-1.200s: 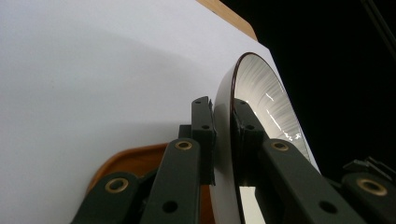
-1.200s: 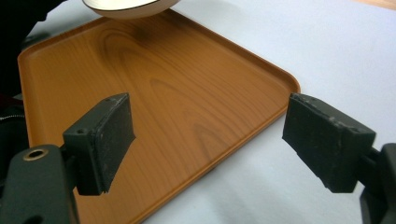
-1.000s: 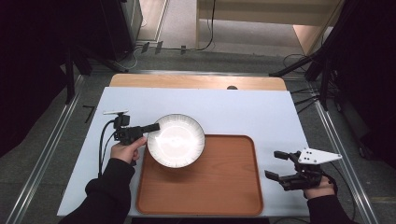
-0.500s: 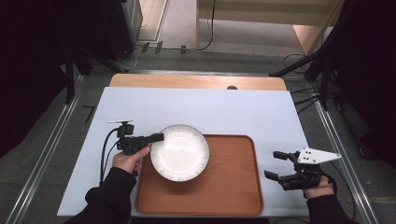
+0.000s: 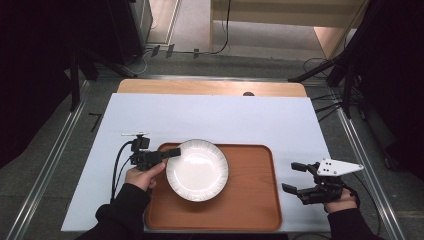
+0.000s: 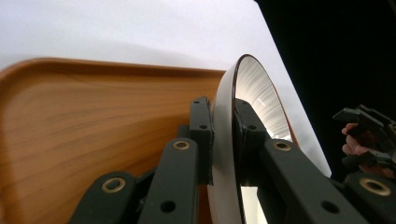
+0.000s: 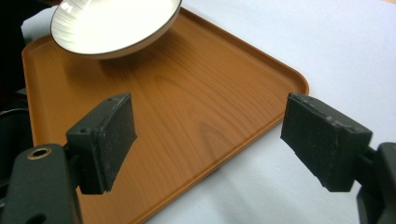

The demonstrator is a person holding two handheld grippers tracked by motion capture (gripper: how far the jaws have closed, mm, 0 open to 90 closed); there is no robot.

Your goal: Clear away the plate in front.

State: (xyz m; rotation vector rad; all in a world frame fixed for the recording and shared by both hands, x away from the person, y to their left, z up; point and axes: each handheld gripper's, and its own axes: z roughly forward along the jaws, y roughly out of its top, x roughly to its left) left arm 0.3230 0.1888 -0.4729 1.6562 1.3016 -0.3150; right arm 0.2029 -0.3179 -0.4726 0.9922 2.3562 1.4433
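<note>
My left gripper [image 5: 172, 152] clamps the rim of the round white ceramic plate [image 5: 197, 170], held above the brown wooden tray [image 5: 250, 200]; setting down remains. My right gripper [image 5: 296, 179] waits, jaws apart.

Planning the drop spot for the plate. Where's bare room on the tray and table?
Tray: bare wood right of the plate, up to its right rim. The left claw grips the plate there, so the left end is crowded. Table: bare beyond the tray; narrow strip by the right claw.
</note>
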